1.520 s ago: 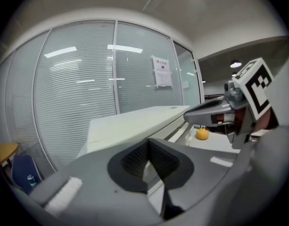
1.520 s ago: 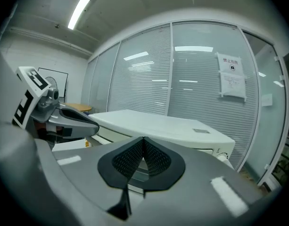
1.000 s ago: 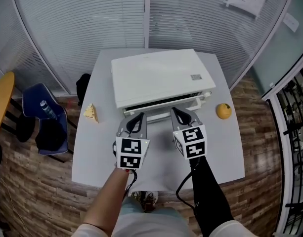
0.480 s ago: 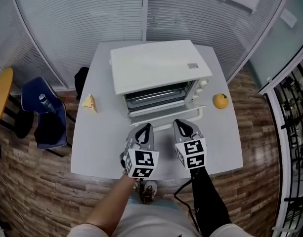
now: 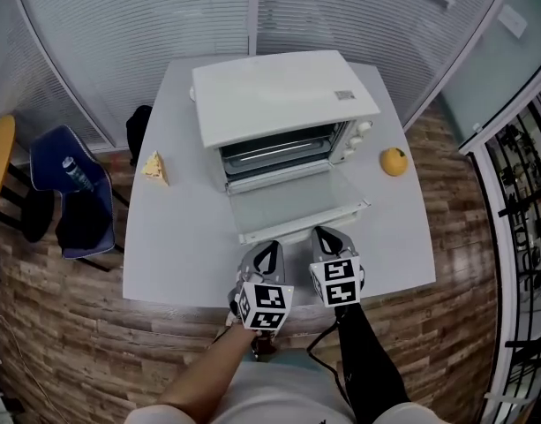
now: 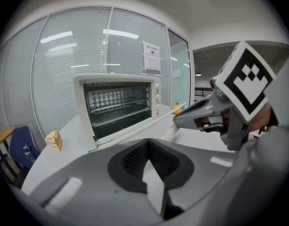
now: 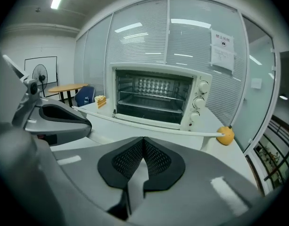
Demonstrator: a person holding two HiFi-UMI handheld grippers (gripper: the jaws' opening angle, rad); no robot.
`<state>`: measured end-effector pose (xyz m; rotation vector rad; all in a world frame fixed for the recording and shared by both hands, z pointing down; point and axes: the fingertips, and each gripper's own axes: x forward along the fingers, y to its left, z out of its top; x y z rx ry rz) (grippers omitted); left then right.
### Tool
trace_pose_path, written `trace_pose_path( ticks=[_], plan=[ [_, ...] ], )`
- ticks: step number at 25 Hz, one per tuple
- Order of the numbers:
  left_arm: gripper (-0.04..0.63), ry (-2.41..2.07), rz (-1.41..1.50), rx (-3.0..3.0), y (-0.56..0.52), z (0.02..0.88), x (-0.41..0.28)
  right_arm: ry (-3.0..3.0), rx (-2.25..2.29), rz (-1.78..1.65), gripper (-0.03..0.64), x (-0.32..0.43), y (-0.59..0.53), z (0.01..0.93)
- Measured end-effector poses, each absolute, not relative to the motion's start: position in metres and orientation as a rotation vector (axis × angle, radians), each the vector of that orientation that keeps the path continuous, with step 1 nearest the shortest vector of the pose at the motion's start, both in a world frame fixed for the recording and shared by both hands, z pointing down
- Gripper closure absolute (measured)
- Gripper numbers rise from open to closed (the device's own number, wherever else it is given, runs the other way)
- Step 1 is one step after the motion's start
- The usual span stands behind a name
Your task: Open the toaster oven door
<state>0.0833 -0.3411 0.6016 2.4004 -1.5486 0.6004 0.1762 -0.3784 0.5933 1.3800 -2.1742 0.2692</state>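
Note:
The white toaster oven (image 5: 279,95) stands at the back of the white table (image 5: 177,246). Its glass door (image 5: 292,203) lies folded down flat, with the handle bar (image 5: 301,228) along the front edge. The rack inside shows in both gripper views (image 6: 118,107) (image 7: 153,98). My left gripper (image 5: 268,254) and right gripper (image 5: 327,239) hover side by side just in front of the handle, near the table's front edge. Both are shut, pads pressed together (image 6: 148,147) (image 7: 143,147), with nothing held and neither touching the door.
A wedge of cake (image 5: 154,168) lies left of the oven. An orange (image 5: 394,161) sits to its right. A blue chair (image 5: 67,193) stands left of the table on the wooden floor. Glass walls with blinds (image 5: 164,16) curve behind.
The oven door has swung from nearly closed down to flat open. Both grippers have drawn back towards the table's front edge, away from the handle.

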Motion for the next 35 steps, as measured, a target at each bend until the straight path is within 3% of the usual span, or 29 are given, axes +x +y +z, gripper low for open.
trace_pose_path(
  ticks=[22, 35],
  plan=[
    [0.538, -1.464, 0.546, 2.319, -0.320, 0.637, 0.077, -2.022, 1.347, 0.457, 0.615, 0.185, -0.358, 0.700],
    [0.538, -1.470, 0.574, 2.292, -0.324, 0.644, 0.072, -2.053, 1.387, 0.421, 0.615, 0.185, -0.355, 0.695]
  ],
)
